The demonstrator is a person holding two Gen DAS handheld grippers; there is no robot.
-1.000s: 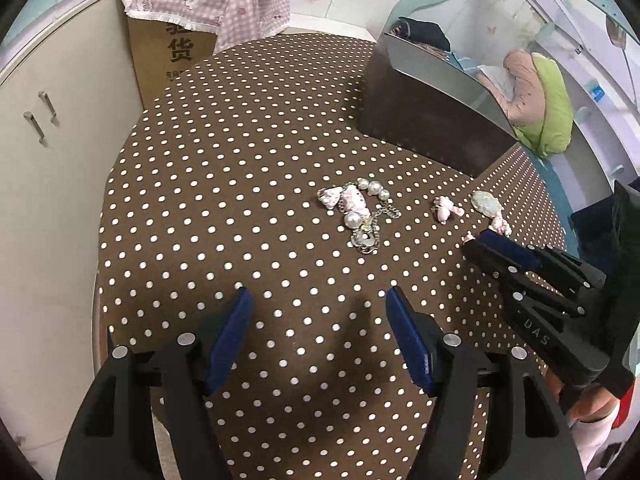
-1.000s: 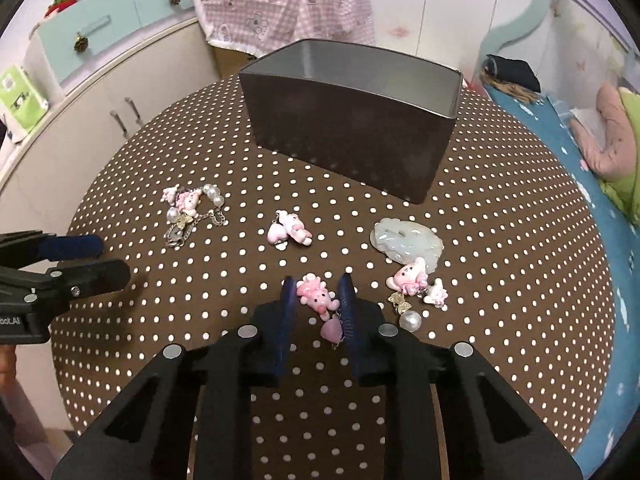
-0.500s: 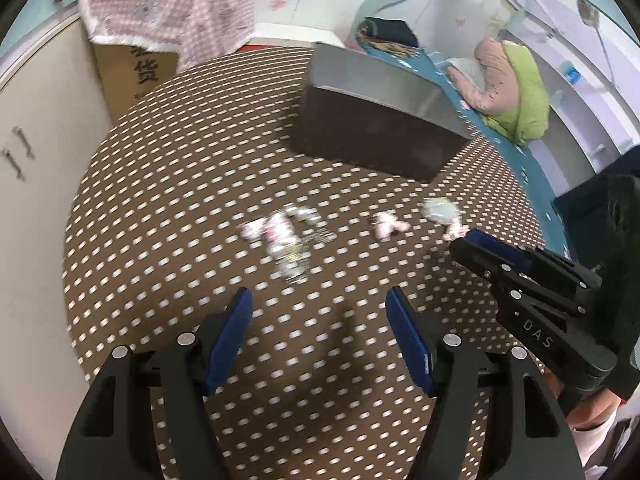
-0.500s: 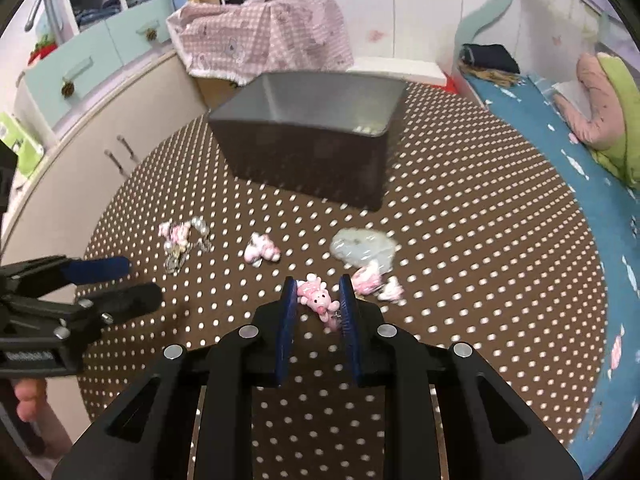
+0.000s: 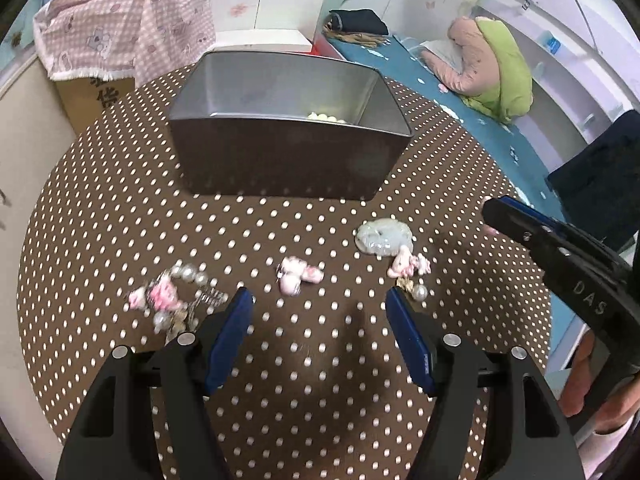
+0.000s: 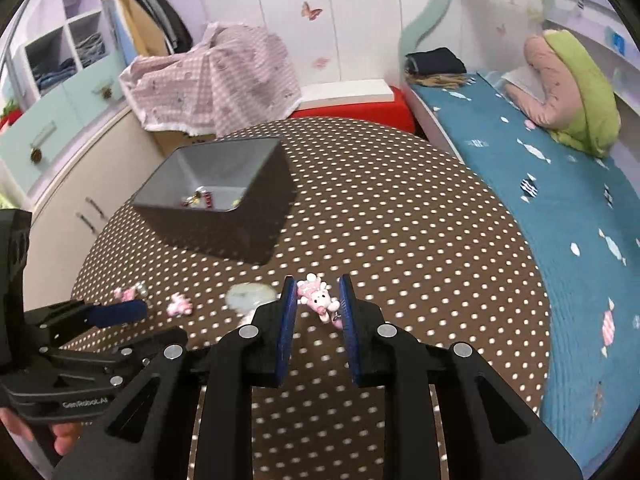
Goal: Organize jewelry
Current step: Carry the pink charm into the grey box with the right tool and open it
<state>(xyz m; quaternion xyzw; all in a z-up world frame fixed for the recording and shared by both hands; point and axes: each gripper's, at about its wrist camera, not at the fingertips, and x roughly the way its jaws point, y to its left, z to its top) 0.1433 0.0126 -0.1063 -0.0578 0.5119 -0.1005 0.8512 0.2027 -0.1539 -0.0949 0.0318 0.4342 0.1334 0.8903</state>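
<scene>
My right gripper is shut on a pink pig charm and holds it lifted above the dotted table, to the right of the dark grey box, which has a few pieces inside. In the left wrist view the right gripper is at the right. My left gripper is open and empty, low over the table. In front of it lie a small pink charm, a pearl bracelet with pink charms, a pale jade pendant and a pink charm with a pearl. The box stands behind them.
The round table has a brown white-dotted cloth. A bed with a blue cover runs along the right. A cardboard box under a pink checked cloth and cabinets stand behind and to the left.
My right gripper has lifted the pink pig charm off the table and risen. My left gripper has swung to the right, from the bracelet toward the box and the small pink charm.
</scene>
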